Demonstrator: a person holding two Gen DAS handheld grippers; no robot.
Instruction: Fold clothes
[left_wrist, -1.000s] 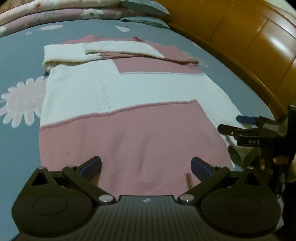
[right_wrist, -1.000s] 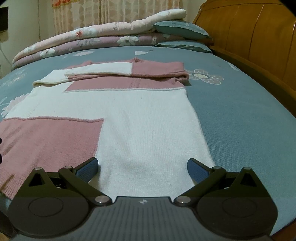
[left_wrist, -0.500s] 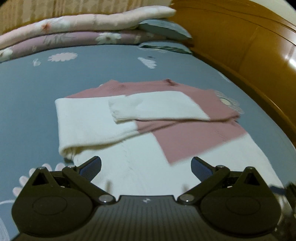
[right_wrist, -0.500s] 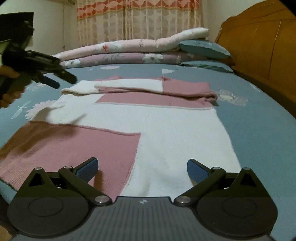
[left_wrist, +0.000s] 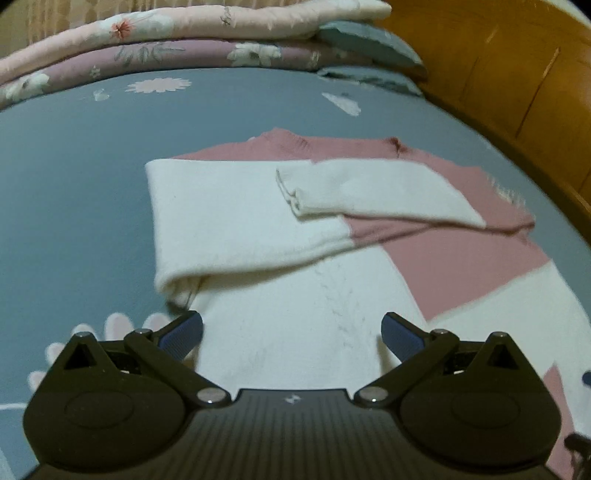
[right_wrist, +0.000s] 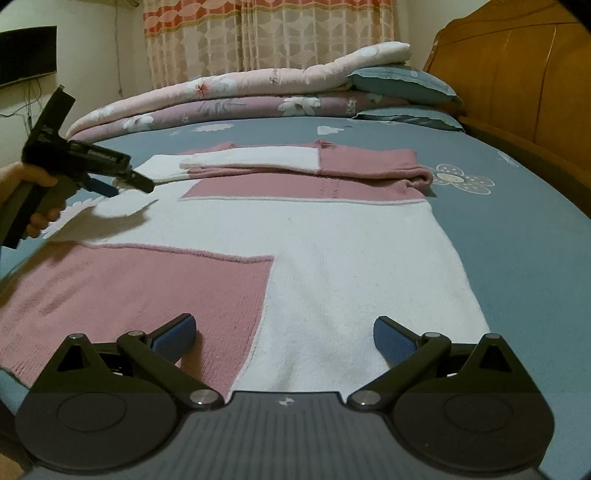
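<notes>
left wrist: close above sweater (left_wrist: 295, 332), facing sleeves | right wrist: low at hem, facing headboard (right_wrist: 517, 74)

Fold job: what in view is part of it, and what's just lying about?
Part of the job:
sweater
sleeves, already folded across the chest
left gripper, open
right gripper, open

Just lying about:
quilts
pillows
headboard
curtain
</notes>
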